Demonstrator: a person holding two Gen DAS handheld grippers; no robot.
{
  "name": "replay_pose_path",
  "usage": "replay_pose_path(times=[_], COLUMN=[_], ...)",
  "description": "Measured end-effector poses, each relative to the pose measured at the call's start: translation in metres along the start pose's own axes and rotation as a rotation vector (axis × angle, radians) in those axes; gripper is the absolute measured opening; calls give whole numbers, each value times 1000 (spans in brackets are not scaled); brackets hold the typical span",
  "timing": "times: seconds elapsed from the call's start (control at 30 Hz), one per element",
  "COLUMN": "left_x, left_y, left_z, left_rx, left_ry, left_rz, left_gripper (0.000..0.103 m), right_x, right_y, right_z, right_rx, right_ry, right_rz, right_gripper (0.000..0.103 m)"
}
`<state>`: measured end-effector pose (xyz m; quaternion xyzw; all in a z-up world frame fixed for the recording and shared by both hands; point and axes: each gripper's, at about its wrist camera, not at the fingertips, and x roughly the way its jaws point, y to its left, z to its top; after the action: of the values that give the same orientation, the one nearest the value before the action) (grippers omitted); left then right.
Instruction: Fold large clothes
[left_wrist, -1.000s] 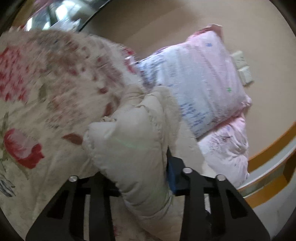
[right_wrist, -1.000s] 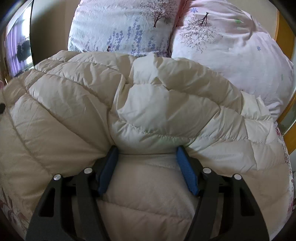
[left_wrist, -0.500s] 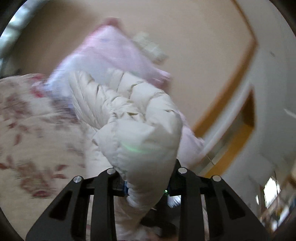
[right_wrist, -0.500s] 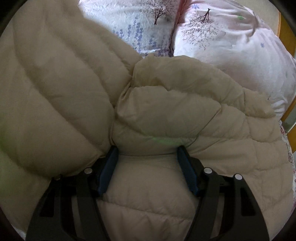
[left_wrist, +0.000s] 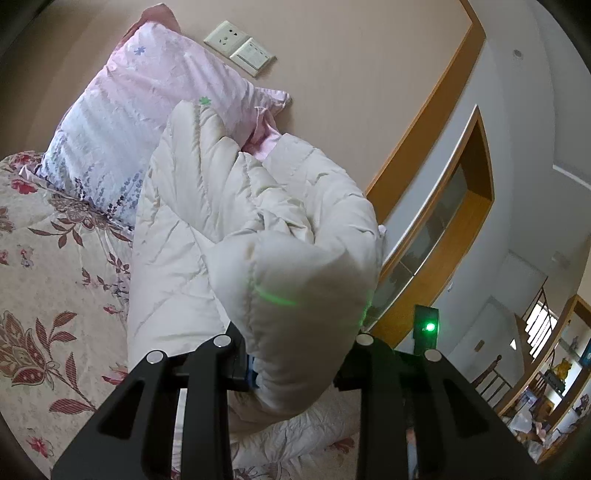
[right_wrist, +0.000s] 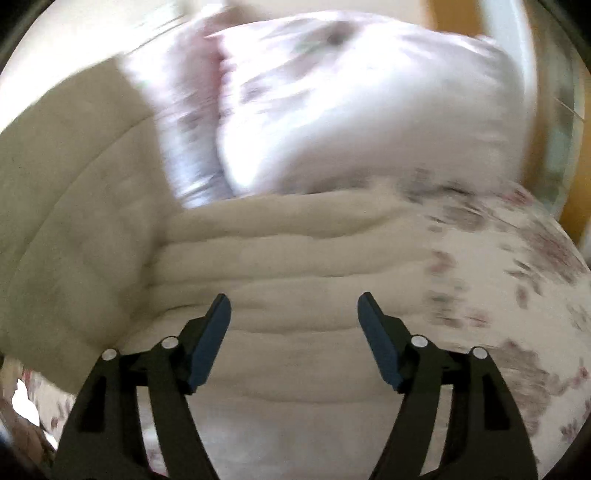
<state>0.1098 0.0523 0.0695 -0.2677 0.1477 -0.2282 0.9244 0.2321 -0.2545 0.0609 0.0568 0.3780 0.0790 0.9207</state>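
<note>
A cream quilted down jacket (left_wrist: 258, 229) lies on the bed, one thick fold of it lifted up. My left gripper (left_wrist: 295, 373) is shut on that fold, which bulges out between the black fingers and hides the pads. In the right wrist view the picture is blurred by motion. There the jacket (right_wrist: 295, 273) spreads flat below my right gripper (right_wrist: 293, 332), whose jaws are opening, with nothing between the blue pads (right_wrist: 210, 336). The raised part of the jacket hangs at the left (right_wrist: 66, 192).
Two pink and lilac pillows (left_wrist: 147, 96) (right_wrist: 362, 99) lean on the beige wall at the head of the bed. A floral bedspread (left_wrist: 44, 280) (right_wrist: 517, 280) covers the mattress. Wall sockets (left_wrist: 240, 46) sit above the pillows; a wood-framed doorway (left_wrist: 450, 229) stands to the right.
My right gripper let go of the jacket fold and pulled back over the flat part. My left gripper kept its hold, lifted the fold higher and rolled, so the view tilted.
</note>
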Motion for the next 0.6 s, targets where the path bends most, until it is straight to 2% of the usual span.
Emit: replay_pose_path(times=[0.07, 0.13, 0.17, 0.2, 0.23, 0.3, 0.4, 0.6], left_x=[4, 9, 13, 16, 21, 31, 51, 88], left_y=[-3, -9, -11, -14, -18, -31, -51, -75], left_z=[-2, -4, -5, -5, -6, -9, -20, -52], left_rx=[7, 18, 23, 31, 41, 77, 134, 186], left_ry=[12, 30, 38, 47, 59, 91, 152, 290], left_rz=[-1, -4, -6, -10, -15, -34, -75, -128], left_gripper=[28, 28, 28, 28, 28, 28, 28, 28], right_x=[8, 23, 34, 44, 50, 57, 59, 64], right_y=[-32, -59, -67, -73, -76, -75, -72, -65], right_z=[3, 3, 4, 1, -4, -4, -2, -3], right_rx=[89, 170, 195, 224, 245, 248, 244, 233], right_ry=[37, 101, 131, 163, 183, 185, 184, 195], right_rz=[-12, 27, 46, 95, 138, 168, 193, 226], right_gripper=[72, 70, 59, 42, 38, 27, 21, 19])
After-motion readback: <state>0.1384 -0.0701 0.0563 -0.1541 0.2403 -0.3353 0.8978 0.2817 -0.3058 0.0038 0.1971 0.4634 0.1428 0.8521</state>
